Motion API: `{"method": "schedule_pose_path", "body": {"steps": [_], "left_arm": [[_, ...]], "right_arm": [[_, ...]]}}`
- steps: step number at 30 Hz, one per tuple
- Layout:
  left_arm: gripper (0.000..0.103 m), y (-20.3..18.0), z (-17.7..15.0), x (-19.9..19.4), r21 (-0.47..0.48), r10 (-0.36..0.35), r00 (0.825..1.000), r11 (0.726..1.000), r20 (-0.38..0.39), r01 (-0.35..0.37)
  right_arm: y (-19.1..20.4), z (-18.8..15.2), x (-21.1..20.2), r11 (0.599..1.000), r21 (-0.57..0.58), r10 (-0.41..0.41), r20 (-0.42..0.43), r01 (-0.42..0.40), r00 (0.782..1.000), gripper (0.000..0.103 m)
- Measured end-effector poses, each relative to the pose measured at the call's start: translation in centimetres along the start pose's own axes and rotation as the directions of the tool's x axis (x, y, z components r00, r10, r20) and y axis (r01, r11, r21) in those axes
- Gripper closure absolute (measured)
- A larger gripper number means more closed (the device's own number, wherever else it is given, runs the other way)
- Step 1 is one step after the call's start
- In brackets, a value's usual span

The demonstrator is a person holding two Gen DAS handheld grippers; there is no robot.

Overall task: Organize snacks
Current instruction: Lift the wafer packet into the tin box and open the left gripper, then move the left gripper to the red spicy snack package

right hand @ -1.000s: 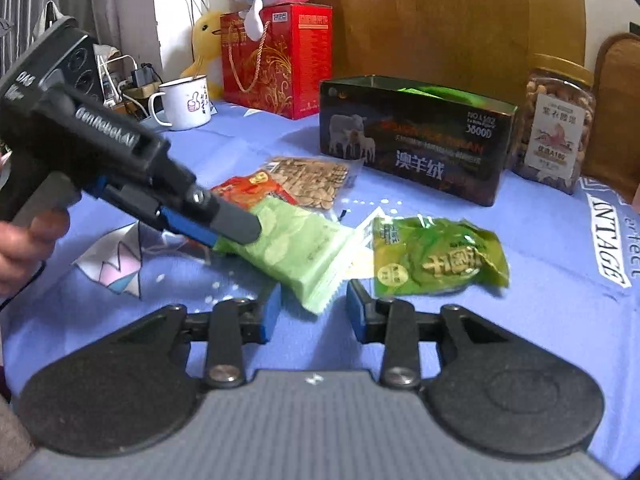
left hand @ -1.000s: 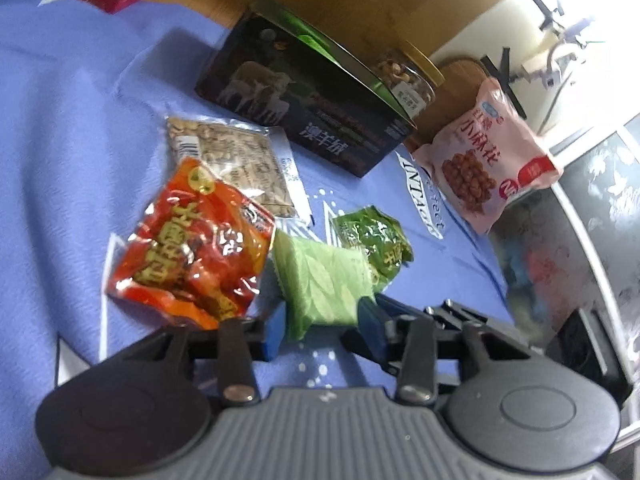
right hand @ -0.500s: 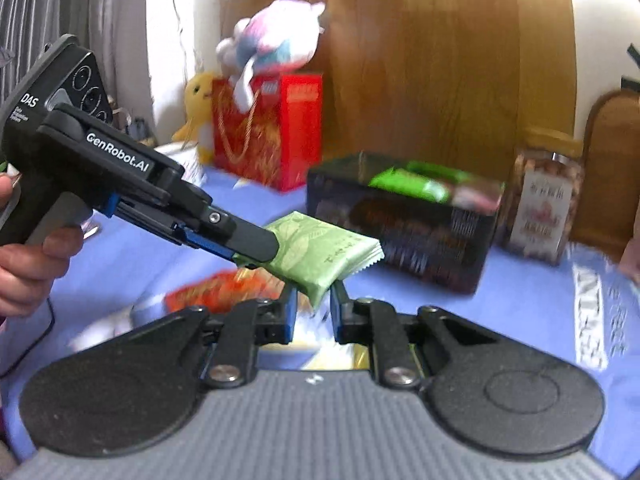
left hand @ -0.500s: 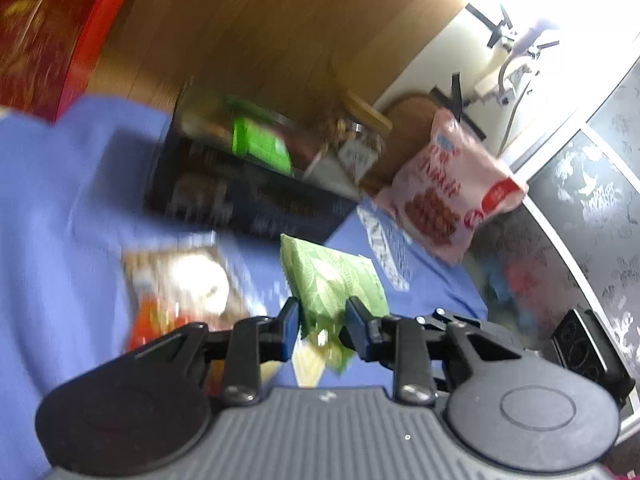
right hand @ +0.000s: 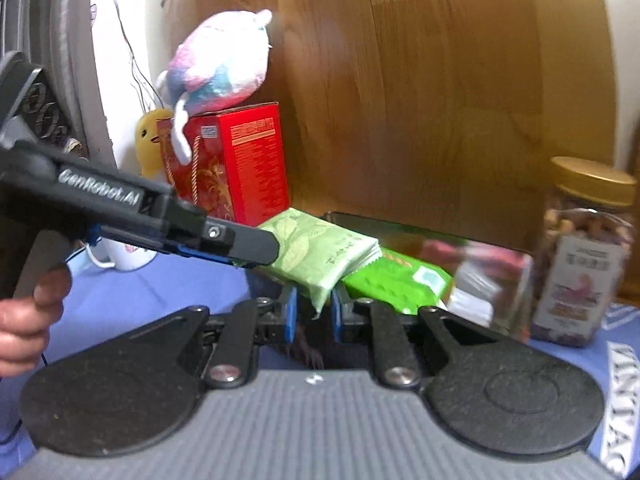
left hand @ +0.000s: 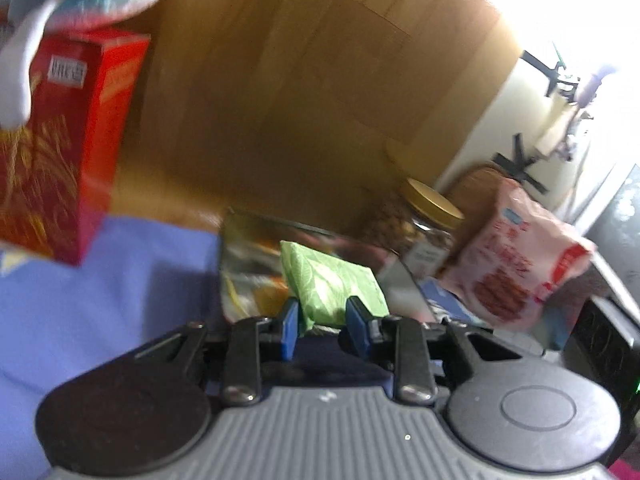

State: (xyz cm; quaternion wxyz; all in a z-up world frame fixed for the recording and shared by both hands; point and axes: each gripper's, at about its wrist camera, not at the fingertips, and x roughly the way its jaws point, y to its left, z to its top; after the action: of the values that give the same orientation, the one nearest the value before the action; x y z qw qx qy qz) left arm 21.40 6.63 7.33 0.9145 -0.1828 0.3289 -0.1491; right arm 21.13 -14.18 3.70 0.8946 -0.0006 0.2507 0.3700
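Blue-clothed counter (right hand: 160, 292) under wood panelling: both claws clamp one pale green snack packet (right hand: 320, 256), left claw (left hand: 322, 320) at one end, right claw (right hand: 312, 314) at another, above the dark tin (right hand: 480, 264); its contents blur, nut jar (right hand: 580, 256) partly cut off at right.

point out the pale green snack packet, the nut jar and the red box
pale green snack packet (right hand: 320, 252), right wrist view, middle of its leaf-printed face
nut jar (right hand: 588, 256), right wrist view, clear body above the label
red box (right hand: 256, 168), right wrist view, its text-covered side
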Motion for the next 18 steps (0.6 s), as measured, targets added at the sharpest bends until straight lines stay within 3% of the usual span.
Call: {"method": "schedule_pose_path", "body": {"steps": [4, 7, 11, 13, 18], "left_arm": [[0.075, 0.7, 1.1, 2.0, 0.006, 0.049, 0.999, 0.999, -0.018, -0.049], [0.068, 0.8, 1.4, 4.2, 0.018, 0.088, 0.995, 0.996, -0.044, -0.088], [0.068, 0.6, 1.4, 6.4, 0.022, 0.075, 0.994, 0.997, -0.079, -0.074], [0.069, 0.1, 1.3, 7.5, 0.033, 0.074, 0.993, 0.997, -0.093, -0.071], [0.056, -1.2, 1.0, 8.7, 0.084, 0.118, 0.991, 0.990, -0.070, -0.112]], "right_arm": [[-0.5, 1.2, 2.6, 1.000, -0.008, -0.012, -0.047, 0.012, 0.999, 0.080], [-0.9, 1.7, 4.3, 1.000, -0.019, -0.026, -0.106, 0.024, 0.994, 0.079], [-2.1, 2.3, 5.4, 0.998, -0.006, -0.065, -0.161, 0.065, 0.985, 0.078], [-3.0, 1.9, 5.3, 0.996, 0.010, -0.088, -0.185, 0.092, 0.979, 0.079], [-5.1, 1.4, 3.1, 0.989, 0.051, -0.132, -0.156, 0.142, 0.979, 0.076]]}}
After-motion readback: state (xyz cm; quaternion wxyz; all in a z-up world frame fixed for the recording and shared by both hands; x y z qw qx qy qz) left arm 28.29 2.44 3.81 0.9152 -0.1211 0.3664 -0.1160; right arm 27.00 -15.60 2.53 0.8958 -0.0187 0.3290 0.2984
